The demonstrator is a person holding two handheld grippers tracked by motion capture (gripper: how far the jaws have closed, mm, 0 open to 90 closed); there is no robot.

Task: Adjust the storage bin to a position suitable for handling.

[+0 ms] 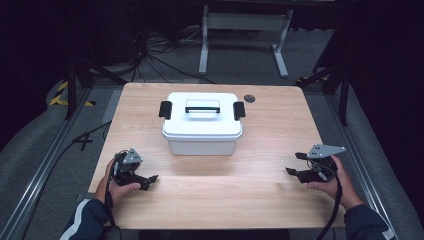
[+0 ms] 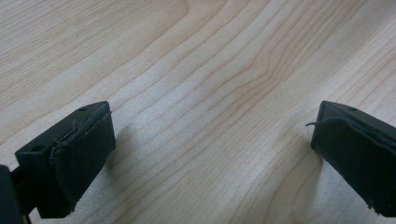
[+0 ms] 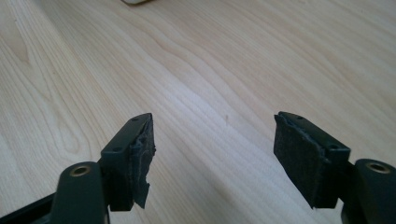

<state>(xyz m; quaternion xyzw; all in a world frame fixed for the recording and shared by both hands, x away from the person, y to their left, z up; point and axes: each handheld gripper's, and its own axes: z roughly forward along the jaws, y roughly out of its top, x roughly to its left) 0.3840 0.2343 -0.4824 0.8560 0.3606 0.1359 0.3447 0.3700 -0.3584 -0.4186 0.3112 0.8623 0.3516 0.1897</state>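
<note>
1. Near edge, high view: my left gripper [image 1: 145,181] rests low at the front left of the table [image 1: 280,200], held in the left hand [image 1: 120,187]. Jaws apart, nothing between them. In the left gripper view the two pads [image 2: 84,154] stand wide over bare wood grain.
2. My right gripper [image 1: 296,165] sits at the front right, in the right hand [image 1: 327,185], pointing inward. Jaws likewise apart and empty; the right gripper view shows frayed pads [image 3: 142,154] with plain tabletop between.
3. Mid-table: the white box [image 1: 202,131] stands upright, roughly centred and a little toward the far side, well apart from both grippers. A sliver of its pale base shows at the top edge of the right gripper view.
4. The lid [image 1: 202,112] sits on the box, black handle [image 1: 202,108] lying flat on top, black side latches [image 1: 165,109] at each end. They look to be down, though I cannot tell for certain.
5. Far right of the box: a small dark round mark [image 1: 249,98] in the tabletop.
6. Progress, my judgement: nothing started. Box untouched and closed; reaching in, dealing with the latches and lid all remain.
</note>
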